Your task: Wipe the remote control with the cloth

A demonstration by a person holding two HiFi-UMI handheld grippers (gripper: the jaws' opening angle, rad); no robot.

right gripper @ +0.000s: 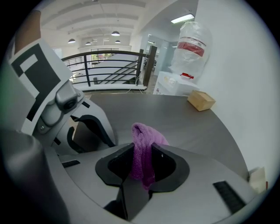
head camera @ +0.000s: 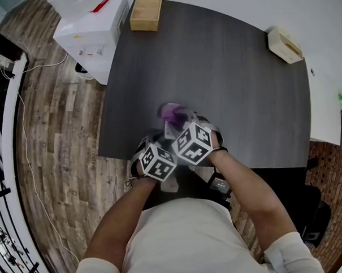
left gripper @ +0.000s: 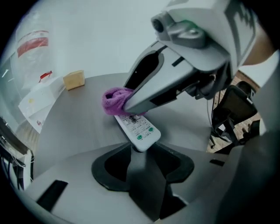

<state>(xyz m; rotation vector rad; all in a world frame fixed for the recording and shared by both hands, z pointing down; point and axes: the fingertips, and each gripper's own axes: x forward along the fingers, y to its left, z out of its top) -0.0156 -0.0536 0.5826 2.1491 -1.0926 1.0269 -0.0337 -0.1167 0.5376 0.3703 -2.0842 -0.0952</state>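
A white remote control [left gripper: 138, 129] with green buttons sticks out from my left gripper [left gripper: 142, 151], whose jaws are shut on its near end and hold it above the dark table [head camera: 243, 101]. A purple cloth [right gripper: 146, 146] is pinched upright between the jaws of my right gripper [right gripper: 142, 153]. In the left gripper view the cloth [left gripper: 114, 99] rests on the far end of the remote, with the right gripper's fingers [left gripper: 144, 94] reaching in from the upper right. From the head view both grippers sit close together at the table's near edge, the cloth [head camera: 171, 111] just beyond them.
A wooden box [head camera: 146, 12] sits at the table's far edge and a small cream box [head camera: 284, 45] at its far right corner. A white cabinet [head camera: 90, 29] stands off the far left corner. A railing [head camera: 6, 112] runs along the left.
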